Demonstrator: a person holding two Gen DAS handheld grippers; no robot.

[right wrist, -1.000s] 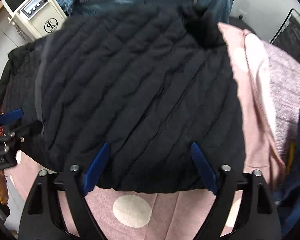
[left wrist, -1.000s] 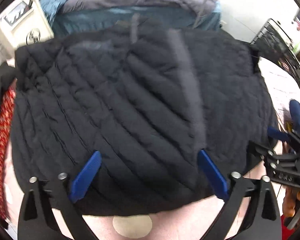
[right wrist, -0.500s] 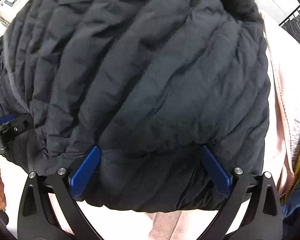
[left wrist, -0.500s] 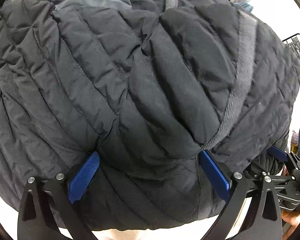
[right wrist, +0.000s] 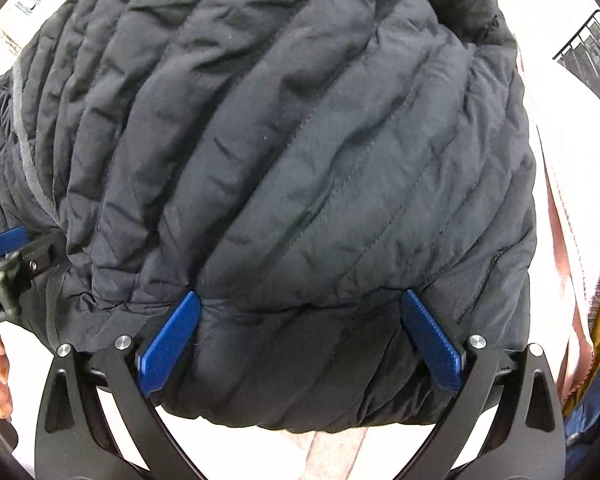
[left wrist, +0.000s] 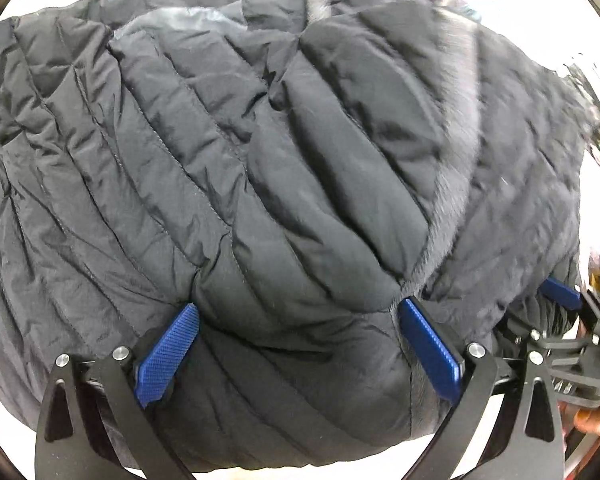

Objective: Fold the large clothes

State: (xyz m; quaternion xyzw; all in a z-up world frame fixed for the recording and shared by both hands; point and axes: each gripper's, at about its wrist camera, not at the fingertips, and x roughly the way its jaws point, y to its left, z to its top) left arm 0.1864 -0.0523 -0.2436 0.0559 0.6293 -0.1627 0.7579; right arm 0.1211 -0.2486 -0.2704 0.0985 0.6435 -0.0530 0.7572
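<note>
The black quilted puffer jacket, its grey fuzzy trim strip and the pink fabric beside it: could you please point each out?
black quilted puffer jacket point(right wrist: 300, 168), right wrist view, on a central quilted panel.
grey fuzzy trim strip point(left wrist: 456, 200), left wrist view, midway along the strip.
pink fabric point(right wrist: 568, 208), right wrist view, on its bare right part.

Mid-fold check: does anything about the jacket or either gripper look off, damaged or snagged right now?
Nothing stands out. The black quilted jacket bulges between the wide-open fingers of the left gripper and the right gripper, rumpled but with no tear or snag visible. The pink cloth beneath looks ordinary.
</note>
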